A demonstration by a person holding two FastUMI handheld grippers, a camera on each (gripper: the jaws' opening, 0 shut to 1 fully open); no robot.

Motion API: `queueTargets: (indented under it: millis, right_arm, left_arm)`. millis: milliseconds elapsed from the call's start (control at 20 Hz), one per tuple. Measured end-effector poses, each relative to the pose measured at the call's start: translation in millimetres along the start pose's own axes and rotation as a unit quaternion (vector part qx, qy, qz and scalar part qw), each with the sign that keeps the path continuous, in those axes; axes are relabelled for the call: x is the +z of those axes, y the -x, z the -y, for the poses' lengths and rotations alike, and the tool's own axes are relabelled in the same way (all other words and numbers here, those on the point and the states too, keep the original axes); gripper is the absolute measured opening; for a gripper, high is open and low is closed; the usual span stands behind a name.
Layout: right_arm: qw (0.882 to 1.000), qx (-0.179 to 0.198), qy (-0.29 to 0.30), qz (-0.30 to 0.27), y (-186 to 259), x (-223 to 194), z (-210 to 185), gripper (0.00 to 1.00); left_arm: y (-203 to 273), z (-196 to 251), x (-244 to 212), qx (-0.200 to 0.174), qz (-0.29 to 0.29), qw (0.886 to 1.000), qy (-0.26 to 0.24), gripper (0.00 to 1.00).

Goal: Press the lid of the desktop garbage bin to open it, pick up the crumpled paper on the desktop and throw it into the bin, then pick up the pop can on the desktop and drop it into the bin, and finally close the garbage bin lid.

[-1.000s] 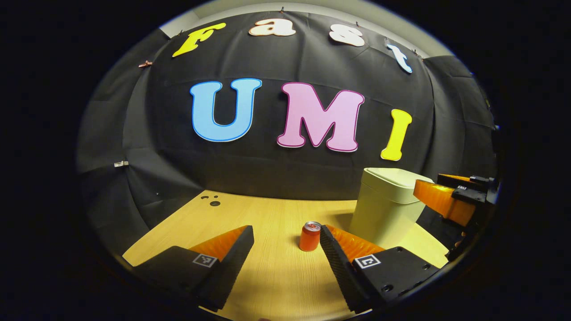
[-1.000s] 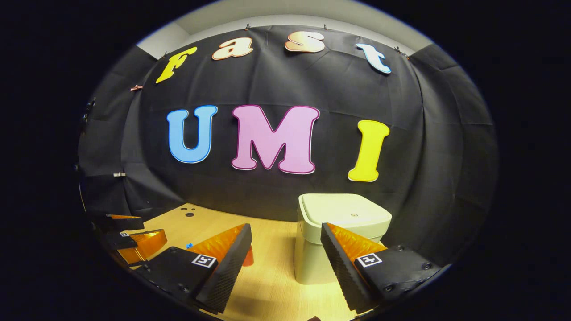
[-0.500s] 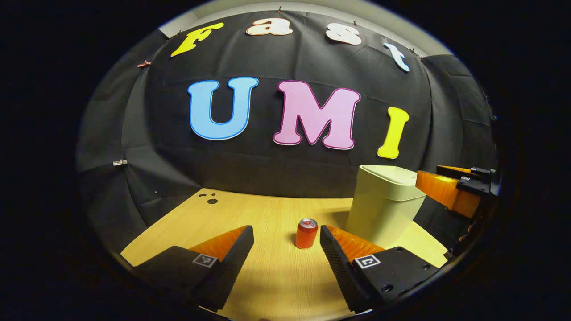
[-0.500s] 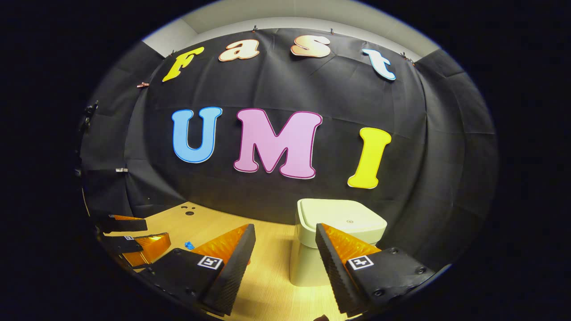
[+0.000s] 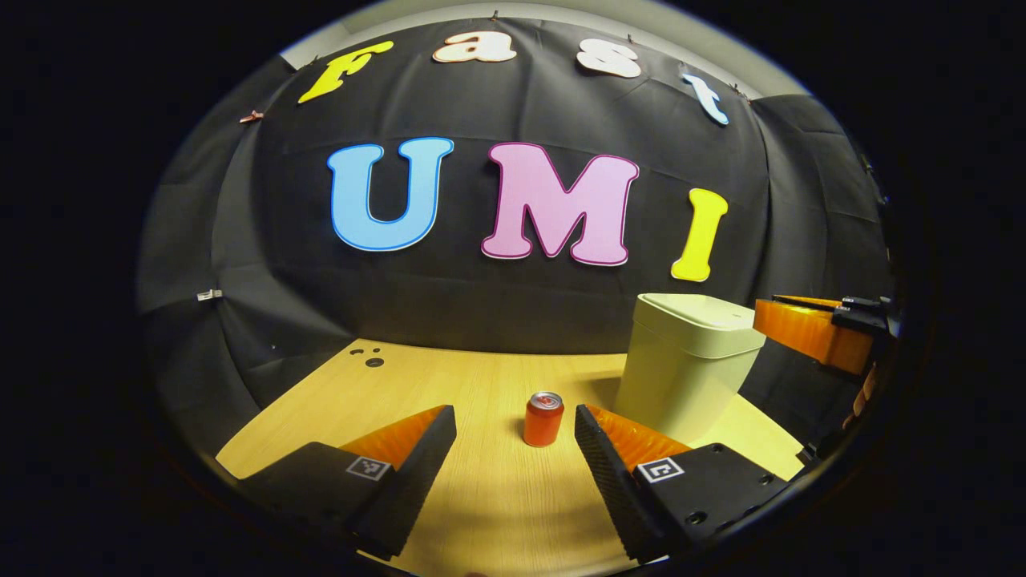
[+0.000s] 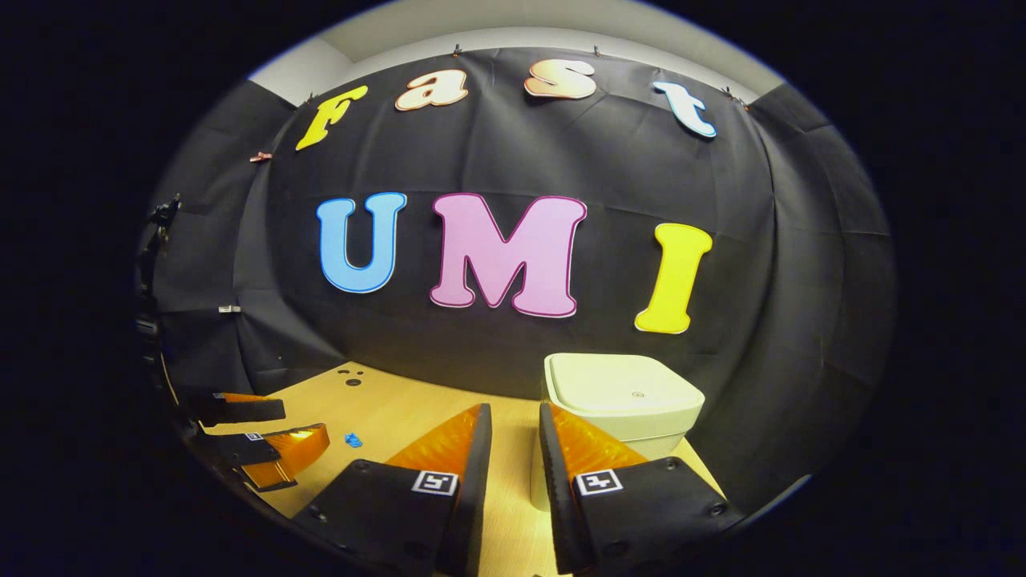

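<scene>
In the left gripper view, we see the left gripper (image 5: 515,449) held above the wooden desktop (image 5: 481,513) with its two fingers spread wide and nothing between them. A red pop can (image 5: 543,419) stands upright on the desktop a little ahead of the fingertips, nearer the right finger (image 5: 601,461) than the left one, and apart from both. To the right of the can, near it but not touching, stands the pale green garbage bin (image 5: 685,369), its lid (image 5: 701,314) down and flat. At the right edge of this view we make out the right gripper (image 5: 809,328) (held at about lid height, just beside the bin); from here we cannot tell whether it touches the lid.

In the right gripper view, we look along the right gripper (image 6: 513,457), whose fingers are drawn close together with only a narrow gap left and nothing held in it. The garbage bin (image 6: 621,401) sits just ahead and to the right of the fingertips, lid (image 6: 621,389) closed. At the lower left is the left gripper (image 6: 256,437), fingers apart, over the desktop (image 6: 393,409). A small blue scrap (image 6: 352,439) lies on the wood beside it (too small for us to identify).
</scene>
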State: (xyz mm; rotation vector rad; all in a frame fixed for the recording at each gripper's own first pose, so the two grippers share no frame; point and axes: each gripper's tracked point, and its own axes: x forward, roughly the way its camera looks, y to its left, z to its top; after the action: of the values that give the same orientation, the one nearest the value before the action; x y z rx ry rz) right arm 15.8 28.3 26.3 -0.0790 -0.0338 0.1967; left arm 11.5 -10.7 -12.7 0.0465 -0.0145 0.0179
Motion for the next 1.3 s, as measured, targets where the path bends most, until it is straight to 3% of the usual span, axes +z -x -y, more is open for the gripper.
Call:
queueTargets:
  millis: [100, 250, 350, 400, 450, 500, 700, 1300]
  right_arm:
    - [1.0, -0.005, 0.006, -0.003, 6, 2, 0, 0.4]
    - [1.0, -0.014, 0.01, 0.0, -4, 3, 4, 0.1]
    - [1.0, -0.016, 0.003, -0.003, 0, -2, 7, 0.12]
    - [1.0, -0.004, -0.003, -0.001, -5, -1, 1, 0.06]
    - [1.0, 0.003, -0.009, -0.007, -5, 3, 0, 0.11]
    - [1.0, 0.011, -0.013, -0.008, -9, 1, -1, 0.06]
    - [0.999, 0.027, -0.011, -0.024, -15, -2, 1, 0.05]
    - [0.997, -0.063, -0.029, -0.043, -75, 15, 115, 0.05]
  left_arm:
    - [-1, -1, -1, 0.0, -0.001, 1.0, -0.001, 0.96]
    - [-2, -2, -2, 0.001, -0.003, 1.0, -0.002, 0.96]
    - [-4, -3, -3, 0.002, -0.003, 1.0, -0.003, 0.96]
    - [-4, -4, -1, 0.002, -0.004, 1.0, -0.003, 0.96]
    - [-5, -3, -3, 0.002, -0.004, 1.0, -0.004, 0.96]
    - [-6, -3, -2, 0.001, -0.004, 1.0, -0.005, 0.96]
    - [-8, -3, -2, 0.0, -0.005, 1.0, -0.01, 0.96]
    - [-15, 1, -13, -0.003, -0.025, 1.0, -0.015, 0.96]
